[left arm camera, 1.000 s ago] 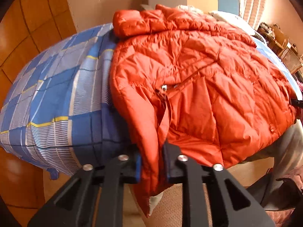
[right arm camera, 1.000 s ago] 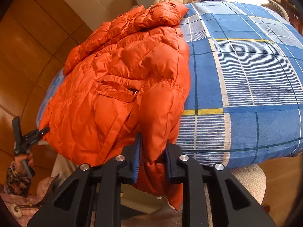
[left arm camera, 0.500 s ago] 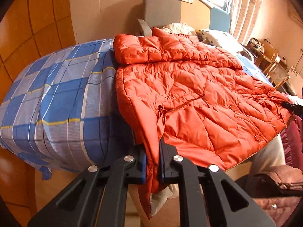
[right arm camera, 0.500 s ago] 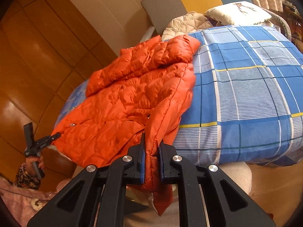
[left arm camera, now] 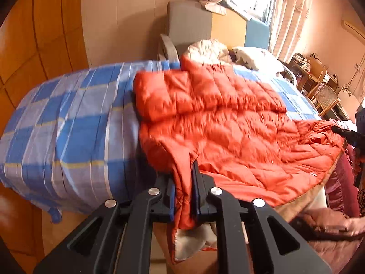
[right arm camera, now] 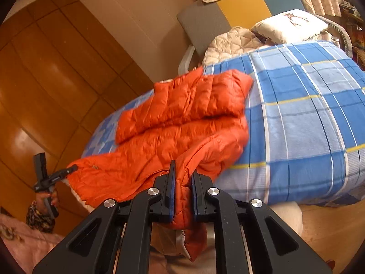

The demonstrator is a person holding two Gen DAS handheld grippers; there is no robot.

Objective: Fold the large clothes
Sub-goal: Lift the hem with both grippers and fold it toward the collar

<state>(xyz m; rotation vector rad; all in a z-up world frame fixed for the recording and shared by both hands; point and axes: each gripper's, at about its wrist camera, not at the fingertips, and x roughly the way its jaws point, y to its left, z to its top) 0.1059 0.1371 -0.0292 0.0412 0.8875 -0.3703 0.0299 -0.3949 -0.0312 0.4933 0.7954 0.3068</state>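
Grippers, two, black, each at lower centre of its own view. Left gripper (left arm camera: 183,189) pinches a hanging edge of the orange quilted puffer jacket (left arm camera: 228,125); right gripper (right arm camera: 182,189) pinches the opposite edge. Jacket: glossy, padded, spread mid-frame across a blue plaid bedsheet (right arm camera: 308,114), one sleeve folded over. Cream pillow (right arm camera: 289,26), upper right.

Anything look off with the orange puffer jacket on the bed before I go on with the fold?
Nothing is damaged. The orange quilted puffer jacket lies skewed on the blue plaid bedspread, its near hem overhanging the bed edge. Left gripper and right gripper each pinch a corner.
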